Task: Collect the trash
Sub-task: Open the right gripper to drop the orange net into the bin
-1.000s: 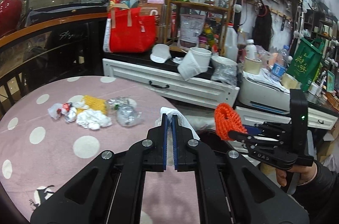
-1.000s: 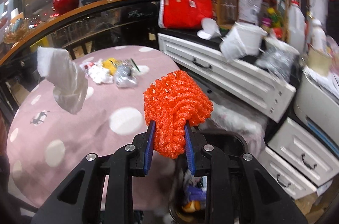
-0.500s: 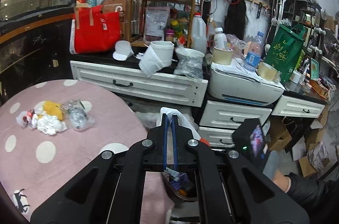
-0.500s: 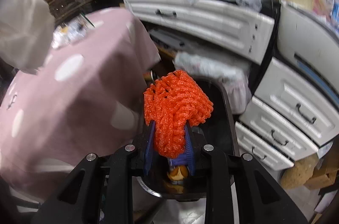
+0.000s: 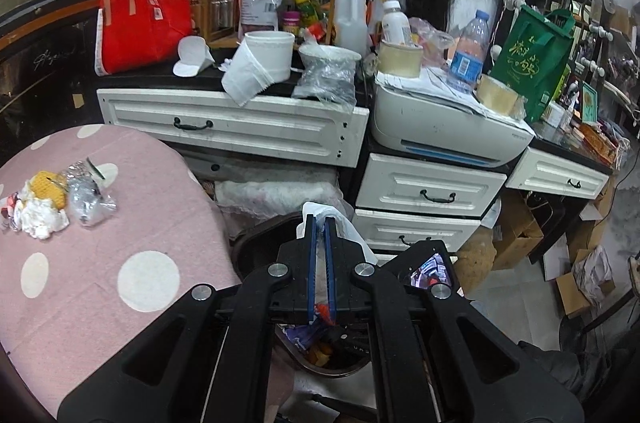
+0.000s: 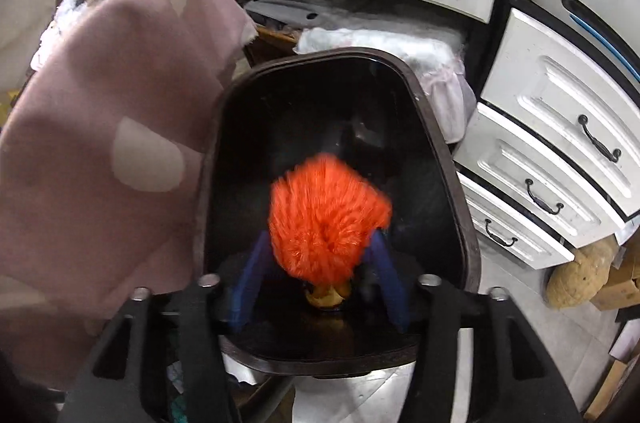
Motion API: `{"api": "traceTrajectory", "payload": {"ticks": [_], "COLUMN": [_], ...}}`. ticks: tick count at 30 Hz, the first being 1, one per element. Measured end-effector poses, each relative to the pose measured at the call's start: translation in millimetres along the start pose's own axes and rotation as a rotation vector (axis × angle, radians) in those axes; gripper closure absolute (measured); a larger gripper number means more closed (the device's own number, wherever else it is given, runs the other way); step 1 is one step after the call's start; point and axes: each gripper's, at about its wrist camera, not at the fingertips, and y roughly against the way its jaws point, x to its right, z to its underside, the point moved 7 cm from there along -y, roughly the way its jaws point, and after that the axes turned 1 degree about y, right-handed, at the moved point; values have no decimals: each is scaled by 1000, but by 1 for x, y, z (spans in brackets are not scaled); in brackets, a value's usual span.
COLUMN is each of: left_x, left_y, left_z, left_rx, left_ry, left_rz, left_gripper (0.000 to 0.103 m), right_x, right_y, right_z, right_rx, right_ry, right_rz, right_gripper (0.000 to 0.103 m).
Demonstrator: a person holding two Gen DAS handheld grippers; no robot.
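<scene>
My left gripper (image 5: 319,223) is shut on a white plastic scrap (image 5: 340,223) and hangs over the dark trash bin (image 5: 256,243) beside the pink dotted table (image 5: 100,263). A pile of trash (image 5: 52,199) lies on the table: yellow foam net, white tissue, clear wrappers. My right gripper (image 6: 320,247) points down into the bin (image 6: 440,151) with its blue fingers (image 6: 248,279) spread open. The orange foam net (image 6: 326,215) is blurred between them, loose over the bin's inside. Other trash lies at the bin's bottom.
White drawers (image 5: 240,123) and a printer (image 5: 440,127) stand behind the bin, with cluttered bottles, cups and bags on top. The tablecloth edge (image 6: 120,103) hangs left of the bin. Cardboard boxes (image 5: 516,239) sit on the floor at right.
Both grippers moved from the table to over the bin. My right gripper tilted down into the bin and opened, letting the orange net go. My left gripper stayed shut.
</scene>
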Motion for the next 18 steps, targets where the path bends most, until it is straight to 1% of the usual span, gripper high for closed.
{"api": "traceTrajectory", "payload": {"ticks": [4,6,11,18], "left_x": [6,8,12,18], "left_y": [-19,-29,-53,-88], "left_z": [9,14,31,52], "left_rx": [-37,-56,-107,-184], "left_ry": [-5,-6,5,-14], "left_rz": [5,4,4,-9], "left_gripper": [99,99,99,99], "right_x": [10,17,38,64], "right_y": [7,17,40,61], "right_z": [4,5,3,6], "right_rx": [10,32,92,132], "right_ry": [-24,-35,-63,-131], "right_rz": [13,26,65,93], "right_gripper": [43,40,38,36]}}
